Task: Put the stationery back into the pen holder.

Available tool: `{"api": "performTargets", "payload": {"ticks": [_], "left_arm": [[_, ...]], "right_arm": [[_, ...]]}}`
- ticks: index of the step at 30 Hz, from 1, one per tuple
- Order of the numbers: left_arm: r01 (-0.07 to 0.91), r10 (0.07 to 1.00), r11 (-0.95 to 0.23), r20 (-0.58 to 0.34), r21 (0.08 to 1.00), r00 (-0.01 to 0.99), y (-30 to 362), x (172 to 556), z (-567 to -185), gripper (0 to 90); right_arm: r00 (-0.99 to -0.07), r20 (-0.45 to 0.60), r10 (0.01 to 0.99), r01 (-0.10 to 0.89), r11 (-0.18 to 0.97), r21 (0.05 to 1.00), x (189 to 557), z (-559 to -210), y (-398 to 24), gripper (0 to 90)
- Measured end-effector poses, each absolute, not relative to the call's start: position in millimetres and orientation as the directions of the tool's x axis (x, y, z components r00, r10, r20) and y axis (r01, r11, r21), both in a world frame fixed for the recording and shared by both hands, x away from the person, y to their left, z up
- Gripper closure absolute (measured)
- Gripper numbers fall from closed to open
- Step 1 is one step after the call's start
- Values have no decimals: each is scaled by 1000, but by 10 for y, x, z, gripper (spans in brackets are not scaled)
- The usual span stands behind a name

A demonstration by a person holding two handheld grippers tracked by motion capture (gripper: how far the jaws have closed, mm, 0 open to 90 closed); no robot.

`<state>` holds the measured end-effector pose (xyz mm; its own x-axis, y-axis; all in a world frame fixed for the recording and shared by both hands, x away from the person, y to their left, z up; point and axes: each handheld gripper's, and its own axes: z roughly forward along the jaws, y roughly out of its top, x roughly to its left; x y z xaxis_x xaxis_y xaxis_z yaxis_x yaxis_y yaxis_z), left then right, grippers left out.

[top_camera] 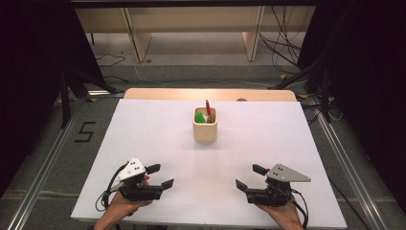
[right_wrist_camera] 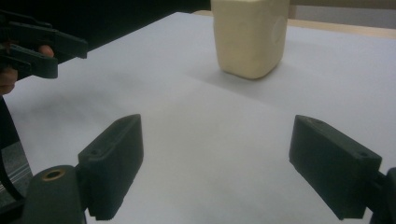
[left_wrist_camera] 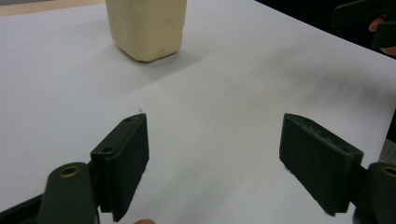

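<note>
Both held low over the white table (top_camera: 143, 139), left gripper (top_camera: 160, 176) and right gripper (top_camera: 248, 176), jaws spread wide, empty; cream holder (top_camera: 205, 125) well beyond, mid-table, red pen (top_camera: 208, 106) upright inside

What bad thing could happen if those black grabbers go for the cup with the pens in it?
1. The cream cup stands alone and upright on the white table, so a sideways bump might tip it and spill what is inside.
2. The red pen sticks up past the rim; a jaw coming over the top could catch it.
3. The left gripper and right gripper both point inward, open, so they might clash if they both go in.
</note>
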<state>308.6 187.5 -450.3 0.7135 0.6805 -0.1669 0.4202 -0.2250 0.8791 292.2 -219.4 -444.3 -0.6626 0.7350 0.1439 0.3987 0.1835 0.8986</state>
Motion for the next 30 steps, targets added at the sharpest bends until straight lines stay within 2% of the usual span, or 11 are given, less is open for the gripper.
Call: {"api": "performTargets", "payload": {"ticks": [5,30], "left_arm": [[430,673,-210,-189,878,715,1880,3075,-4507,236],[429,676,-210,-186,879,713,1899,3054,-4512,236]], "right_arm": [[-648,142,748,396,172,902,2870,-4479,-2275,176],[-633,147,760,401,159,902,2840,-4485,-2330,157]]}}
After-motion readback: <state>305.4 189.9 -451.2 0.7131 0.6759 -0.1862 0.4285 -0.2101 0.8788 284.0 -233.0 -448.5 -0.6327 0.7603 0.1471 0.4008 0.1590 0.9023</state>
